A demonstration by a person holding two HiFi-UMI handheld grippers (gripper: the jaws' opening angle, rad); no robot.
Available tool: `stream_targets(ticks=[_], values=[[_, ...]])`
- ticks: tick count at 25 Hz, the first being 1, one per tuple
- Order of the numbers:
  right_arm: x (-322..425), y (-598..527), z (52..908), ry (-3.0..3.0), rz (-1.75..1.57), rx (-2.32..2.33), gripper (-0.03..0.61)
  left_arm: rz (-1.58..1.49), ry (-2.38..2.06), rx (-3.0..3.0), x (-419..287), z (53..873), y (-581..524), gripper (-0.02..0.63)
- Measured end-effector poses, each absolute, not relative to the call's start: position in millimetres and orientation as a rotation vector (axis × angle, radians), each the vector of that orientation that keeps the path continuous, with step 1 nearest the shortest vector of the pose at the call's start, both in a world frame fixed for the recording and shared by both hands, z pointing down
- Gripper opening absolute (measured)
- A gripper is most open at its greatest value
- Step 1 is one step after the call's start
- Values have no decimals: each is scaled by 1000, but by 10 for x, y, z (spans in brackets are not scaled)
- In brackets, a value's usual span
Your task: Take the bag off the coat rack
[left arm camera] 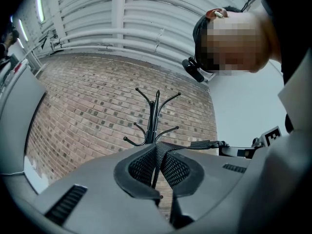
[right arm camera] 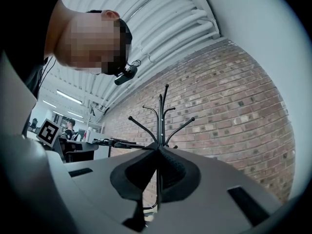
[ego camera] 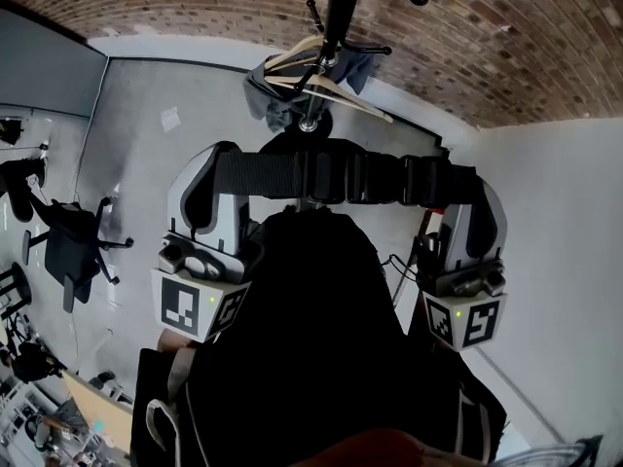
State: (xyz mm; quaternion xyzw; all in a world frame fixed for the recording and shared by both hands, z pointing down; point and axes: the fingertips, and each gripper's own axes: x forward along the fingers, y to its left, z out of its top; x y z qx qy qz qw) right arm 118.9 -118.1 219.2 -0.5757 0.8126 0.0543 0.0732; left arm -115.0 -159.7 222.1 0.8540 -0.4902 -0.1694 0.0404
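Jaws of my left gripper (left arm camera: 157,152) are shut tight on the black strap (ego camera: 331,176). Those of my right gripper (right arm camera: 158,152) are pinched on the same strap at its other end. The strap runs level between the two. The black bag (ego camera: 311,339) hangs below it, in front of the coat rack (ego camera: 341,8) pole. In both gripper views the strap lies apart from the upper hooks (right arm camera: 181,129). A wooden hanger (ego camera: 355,105) and grey garment (ego camera: 263,95) hang on the rack.
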Motion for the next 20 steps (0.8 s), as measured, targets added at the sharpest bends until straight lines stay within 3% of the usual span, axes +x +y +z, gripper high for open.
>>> stream_targets(ticks=[20], values=[[1267,-1262,2173,2426,226,-1751,21,-481,-1569,2671,-1117,2182,-1623,21]])
